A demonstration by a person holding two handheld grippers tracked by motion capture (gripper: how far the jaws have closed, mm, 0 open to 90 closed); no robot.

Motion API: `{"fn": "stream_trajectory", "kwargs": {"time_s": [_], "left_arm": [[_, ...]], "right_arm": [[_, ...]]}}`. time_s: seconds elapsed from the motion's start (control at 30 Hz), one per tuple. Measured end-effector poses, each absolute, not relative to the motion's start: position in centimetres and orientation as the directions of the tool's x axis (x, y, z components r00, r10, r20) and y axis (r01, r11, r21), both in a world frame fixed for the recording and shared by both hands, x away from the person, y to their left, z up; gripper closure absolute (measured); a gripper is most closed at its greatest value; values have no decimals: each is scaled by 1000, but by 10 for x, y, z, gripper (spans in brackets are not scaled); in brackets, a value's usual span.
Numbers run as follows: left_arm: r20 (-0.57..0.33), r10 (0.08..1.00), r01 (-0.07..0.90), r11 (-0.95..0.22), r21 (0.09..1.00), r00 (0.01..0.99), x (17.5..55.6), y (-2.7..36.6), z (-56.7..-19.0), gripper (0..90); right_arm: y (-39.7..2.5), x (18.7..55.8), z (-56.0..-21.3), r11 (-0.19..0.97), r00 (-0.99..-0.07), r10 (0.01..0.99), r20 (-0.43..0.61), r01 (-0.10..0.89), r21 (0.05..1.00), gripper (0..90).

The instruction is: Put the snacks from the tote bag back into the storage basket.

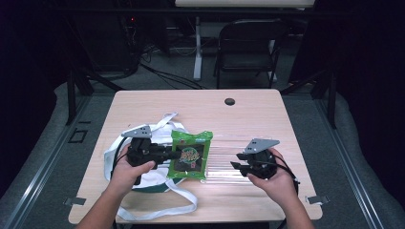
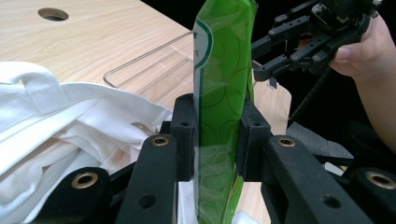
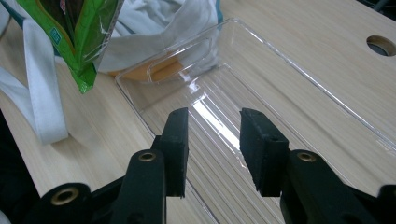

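Observation:
A green snack packet [image 1: 191,155] hangs above the table, and my left gripper [image 1: 173,154] is shut on its left edge. In the left gripper view the packet [image 2: 222,93] stands upright, pinched between the two black jaws. A white cloth bag [image 1: 148,179] with long straps lies under and left of the packet. A clear plastic tray [image 1: 229,162] rests on the table between the two grippers. My right gripper [image 1: 235,163] stands open at the tray's right end with nothing between its jaws. In the right gripper view the open gripper [image 3: 212,135] hovers over the tray [image 3: 261,93].
The wooden table [image 1: 200,109] has a round cable hole [image 1: 229,101] near its far edge. A black folding chair [image 1: 248,47] and a white desk leg [image 1: 197,47] stand beyond the table. The bag's straps [image 1: 157,210] loop toward the near edge.

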State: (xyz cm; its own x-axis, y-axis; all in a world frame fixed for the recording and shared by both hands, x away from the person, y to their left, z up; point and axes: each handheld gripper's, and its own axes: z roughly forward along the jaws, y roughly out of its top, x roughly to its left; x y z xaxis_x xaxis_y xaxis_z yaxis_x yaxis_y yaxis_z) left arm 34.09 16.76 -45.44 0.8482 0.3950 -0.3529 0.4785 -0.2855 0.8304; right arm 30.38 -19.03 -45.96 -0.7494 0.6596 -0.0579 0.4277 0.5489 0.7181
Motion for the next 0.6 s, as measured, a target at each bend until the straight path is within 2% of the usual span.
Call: {"fn": "stream_trajectory", "kwargs": {"time_s": [0.6], "left_arm": [[-356, 386, 479, -292, 828, 851, 340, 162, -457, 729]], "right_arm": [[-180, 324, -432, 645, -818, 573, -49, 413, 643, 616]]}}
